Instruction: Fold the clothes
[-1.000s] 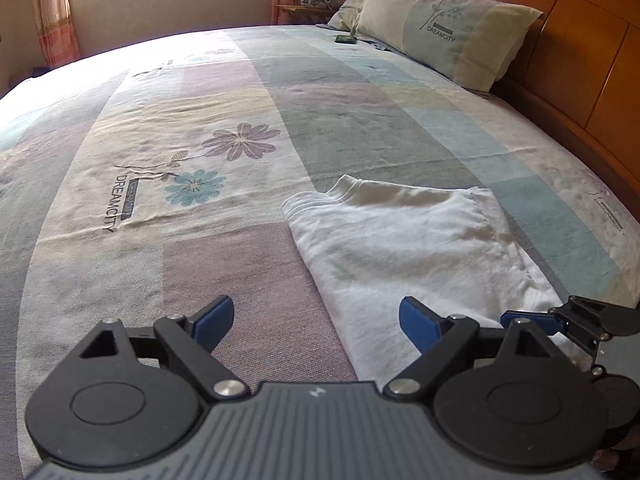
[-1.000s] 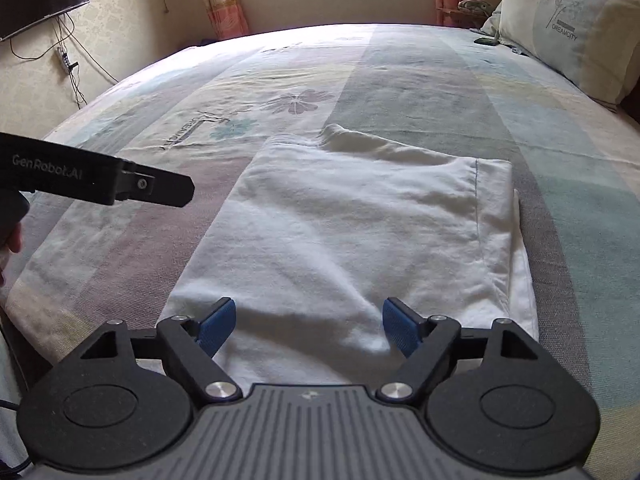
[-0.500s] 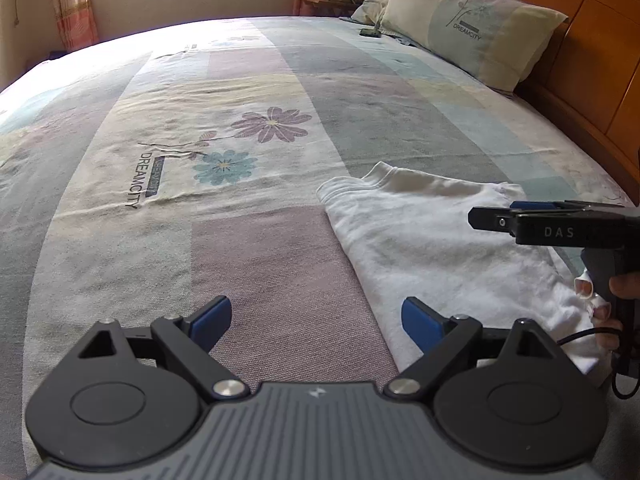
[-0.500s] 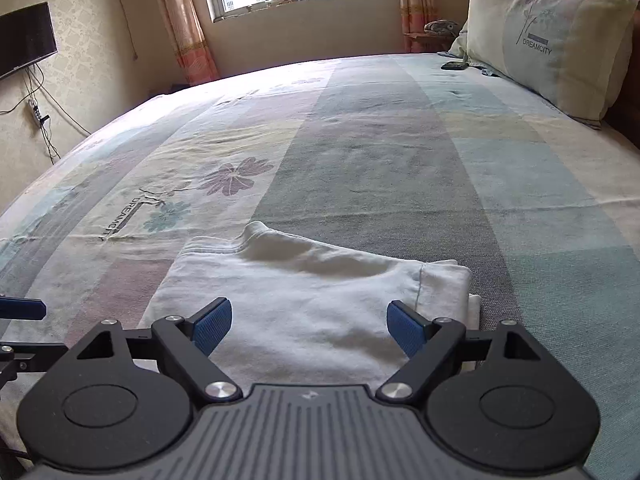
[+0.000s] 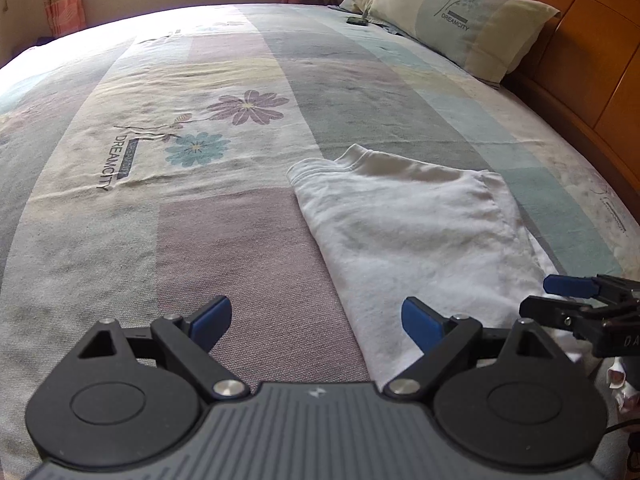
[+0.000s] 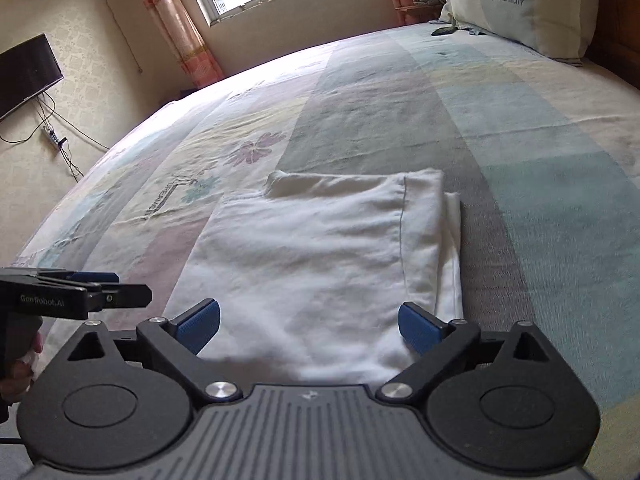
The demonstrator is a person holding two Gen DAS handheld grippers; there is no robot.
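Folded white shirt (image 6: pixel 320 256) lay on the bed (image 5: pixel 224 248); pillow (image 5: pixel 460 16) stood against the headboard (image 5: pixel 592 52). Left gripper (image 5: pixel 316 320) gaped wide, empty. Right gripper (image 6: pixel 308 324) had just been opening, wide, nothing gripped.

One folded white garment (image 6: pixel 320 264), one bedspread (image 5: pixel 224 240), two pillows (image 5: pixel 468 16), two tongs (image 5: pixel 316 320)

The left hand-held gripper (image 5: pixel 316 316) is black plastic with blue fingertip pads (image 5: pixel 212 316), silver pivot screws and a ribbed grey body; the right hand-held gripper (image 6: pixel 308 322) looks identical.
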